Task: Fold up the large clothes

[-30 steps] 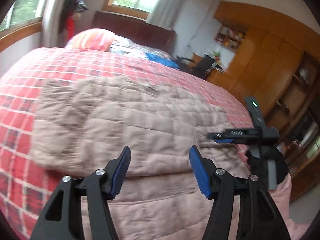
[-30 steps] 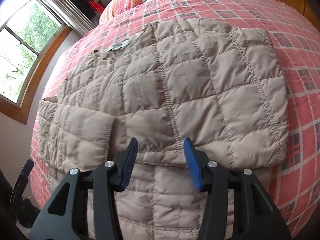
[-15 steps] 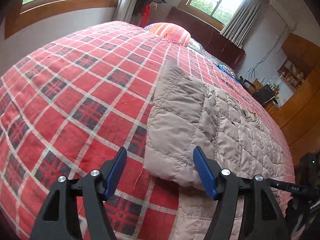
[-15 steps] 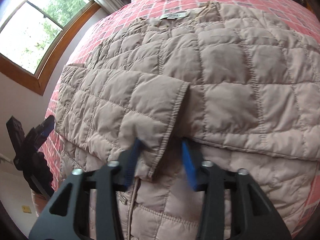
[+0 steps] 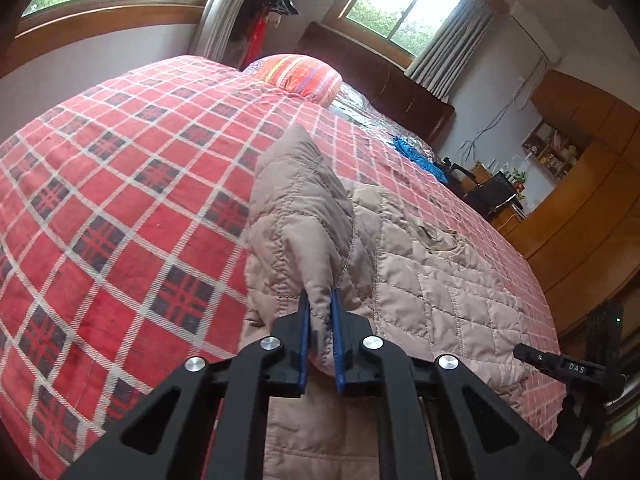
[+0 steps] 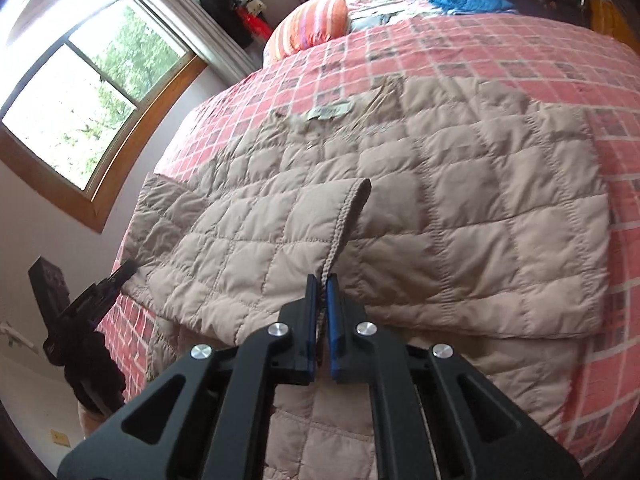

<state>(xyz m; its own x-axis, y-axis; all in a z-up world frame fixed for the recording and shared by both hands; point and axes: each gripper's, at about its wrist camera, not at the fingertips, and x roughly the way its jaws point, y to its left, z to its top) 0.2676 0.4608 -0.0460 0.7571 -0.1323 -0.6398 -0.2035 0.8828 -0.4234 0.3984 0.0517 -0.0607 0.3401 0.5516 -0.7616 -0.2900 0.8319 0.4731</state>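
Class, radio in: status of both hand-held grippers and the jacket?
Left hand-held gripper shut on jacket edge. Right hand-held gripper shut on sleeve cuff. Nothing in the way.

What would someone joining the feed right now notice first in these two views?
The beige quilted jacket sprawled over the red plaid bedspread fills both views. Both tongs are shut on it: the left tongs pinch a lifted ridge of fabric at its edge, the right tongs clamp the stitched cuff of the folded-in sleeve. Behind, a striped orange pillow sits near the headboard.
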